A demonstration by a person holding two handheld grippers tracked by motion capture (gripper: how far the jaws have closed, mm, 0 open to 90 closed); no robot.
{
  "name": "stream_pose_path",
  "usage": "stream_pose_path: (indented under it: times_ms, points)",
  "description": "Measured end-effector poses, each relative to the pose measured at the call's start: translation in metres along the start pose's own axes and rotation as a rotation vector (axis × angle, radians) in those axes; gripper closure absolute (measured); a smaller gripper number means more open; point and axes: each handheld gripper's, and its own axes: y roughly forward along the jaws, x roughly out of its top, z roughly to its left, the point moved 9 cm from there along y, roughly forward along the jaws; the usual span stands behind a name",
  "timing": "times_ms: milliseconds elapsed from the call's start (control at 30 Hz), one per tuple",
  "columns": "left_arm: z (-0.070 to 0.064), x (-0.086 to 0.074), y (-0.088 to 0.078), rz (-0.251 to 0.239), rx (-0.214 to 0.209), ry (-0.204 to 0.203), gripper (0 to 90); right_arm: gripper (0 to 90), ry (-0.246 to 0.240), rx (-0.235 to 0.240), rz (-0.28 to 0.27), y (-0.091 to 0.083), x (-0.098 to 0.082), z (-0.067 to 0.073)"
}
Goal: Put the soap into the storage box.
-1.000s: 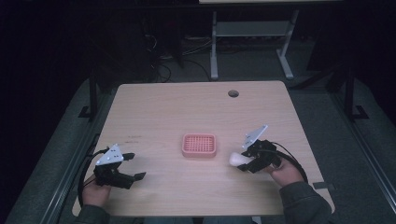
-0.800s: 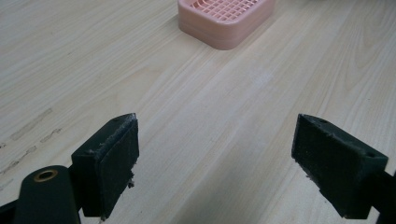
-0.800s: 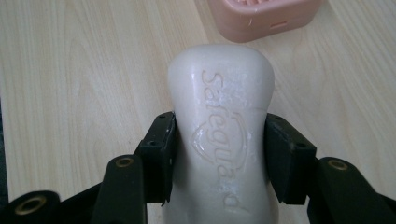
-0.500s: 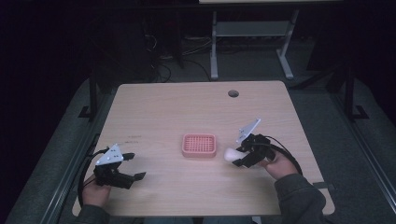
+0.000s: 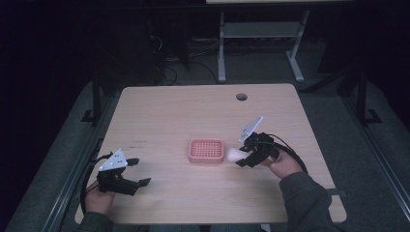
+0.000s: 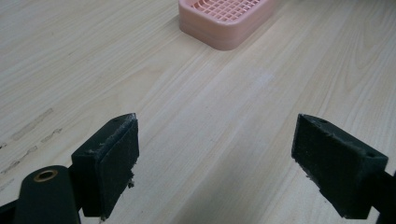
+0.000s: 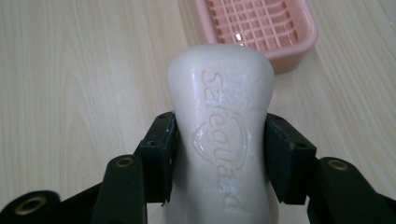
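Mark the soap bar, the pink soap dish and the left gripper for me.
soap bar (image 7: 219, 135), right gripper view, on its embossed face.
pink soap dish (image 5: 206, 150), high view, on its grid top.
left gripper (image 6: 215, 163), left gripper view, midway between its jaws.

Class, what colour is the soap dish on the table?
Pink, with a grid-patterned top: the soap dish shows best in the right gripper view.

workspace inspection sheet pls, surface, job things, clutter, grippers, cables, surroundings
surface: light wood table, round hole near the far edge, faint scuffs at left.
job's things: white soap bar; pink slotted soap dish mid-table, nothing in it.
clutter: nothing seen.
grippers: right gripper shut on the soap bar, just right of the dish; left gripper open, low over bare wood.
cables: black cable loops from the right gripper; another from the left.
surroundings: dark room, grey floor, metal stand behind the table.
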Motion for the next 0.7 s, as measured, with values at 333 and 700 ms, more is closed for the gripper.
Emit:
stream_pose_path:
  times_ms: [333,700]
  points:
    - [0.000,0.000,0.000,-0.003,0.000,0.001,14.8,48.3,-0.031,0.015,0.018,0.009,0.017,-0.004]
    - [0.000,0.000,0.000,-0.004,-0.001,0.000,14.8,48.3,-0.034,0.035,0.024,0.016,0.027,-0.008]
